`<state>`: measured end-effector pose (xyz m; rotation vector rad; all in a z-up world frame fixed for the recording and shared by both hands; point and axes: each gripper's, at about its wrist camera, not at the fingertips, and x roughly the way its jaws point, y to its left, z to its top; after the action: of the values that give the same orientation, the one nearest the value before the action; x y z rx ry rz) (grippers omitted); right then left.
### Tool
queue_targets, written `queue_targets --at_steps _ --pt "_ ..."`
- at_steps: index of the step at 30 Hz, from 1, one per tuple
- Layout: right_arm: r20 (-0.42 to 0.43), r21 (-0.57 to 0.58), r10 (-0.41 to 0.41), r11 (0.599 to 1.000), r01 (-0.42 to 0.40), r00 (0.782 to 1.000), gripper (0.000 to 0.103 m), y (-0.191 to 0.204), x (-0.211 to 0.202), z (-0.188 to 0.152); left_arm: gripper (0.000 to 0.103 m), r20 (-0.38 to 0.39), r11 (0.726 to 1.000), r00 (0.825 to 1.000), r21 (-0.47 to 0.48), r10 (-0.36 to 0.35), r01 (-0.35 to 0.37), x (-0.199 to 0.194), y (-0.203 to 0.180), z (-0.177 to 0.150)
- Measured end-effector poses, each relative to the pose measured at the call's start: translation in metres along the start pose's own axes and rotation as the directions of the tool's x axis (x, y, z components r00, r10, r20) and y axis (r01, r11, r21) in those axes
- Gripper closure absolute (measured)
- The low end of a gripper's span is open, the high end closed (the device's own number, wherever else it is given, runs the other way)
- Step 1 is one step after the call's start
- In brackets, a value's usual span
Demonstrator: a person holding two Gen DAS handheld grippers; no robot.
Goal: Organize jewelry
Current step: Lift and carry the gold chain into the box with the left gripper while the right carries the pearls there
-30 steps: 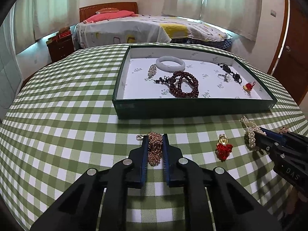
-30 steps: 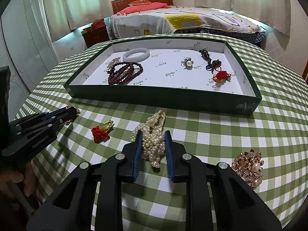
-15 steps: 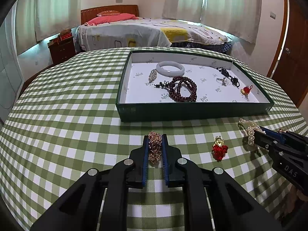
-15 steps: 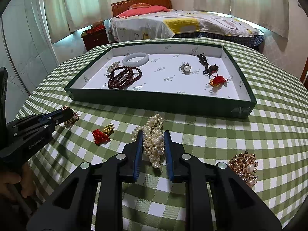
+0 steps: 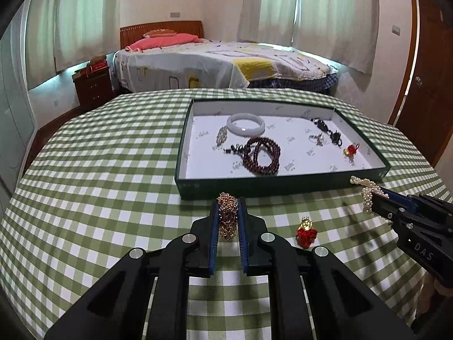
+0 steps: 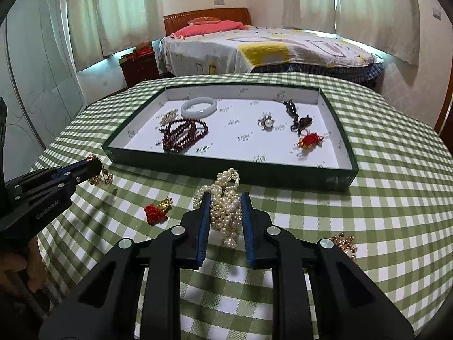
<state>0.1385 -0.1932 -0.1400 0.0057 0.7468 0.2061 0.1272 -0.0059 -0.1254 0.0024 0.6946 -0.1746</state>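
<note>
My left gripper (image 5: 228, 202) is shut on a gold chain bracelet (image 5: 227, 215) and holds it above the checked cloth, just in front of the green tray (image 5: 254, 182). My right gripper (image 6: 225, 198) is shut on a pearl necklace (image 6: 225, 204), also lifted near the tray's front wall (image 6: 226, 170). In the tray lie a white bangle (image 5: 245, 124), dark red beads (image 5: 262, 155), a ring, a black cord piece and a red charm (image 5: 350, 150). The right gripper with the pearls also shows in the left wrist view (image 5: 379, 198).
A red-and-gold charm (image 5: 306, 231) lies on the cloth between the grippers. A gold pearl brooch (image 6: 344, 245) lies at the right near the table's front edge. The round table edge (image 5: 28, 170) curves off left; a bed stands behind.
Both grippers have risen from the cloth with their pieces and moved toward the tray. The left jaws have closed tighter on the gold chain.
</note>
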Motion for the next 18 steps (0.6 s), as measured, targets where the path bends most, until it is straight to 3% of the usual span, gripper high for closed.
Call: queue_targets --at_steps 18 --pt "0.07 0.001 0.001 1.0 -0.002 0.998 0.082 -0.001 -0.027 0.017 0.09 0.094 1.0 0.995 0.001 -0.023 0.023 -0.035 -0.004 0.022"
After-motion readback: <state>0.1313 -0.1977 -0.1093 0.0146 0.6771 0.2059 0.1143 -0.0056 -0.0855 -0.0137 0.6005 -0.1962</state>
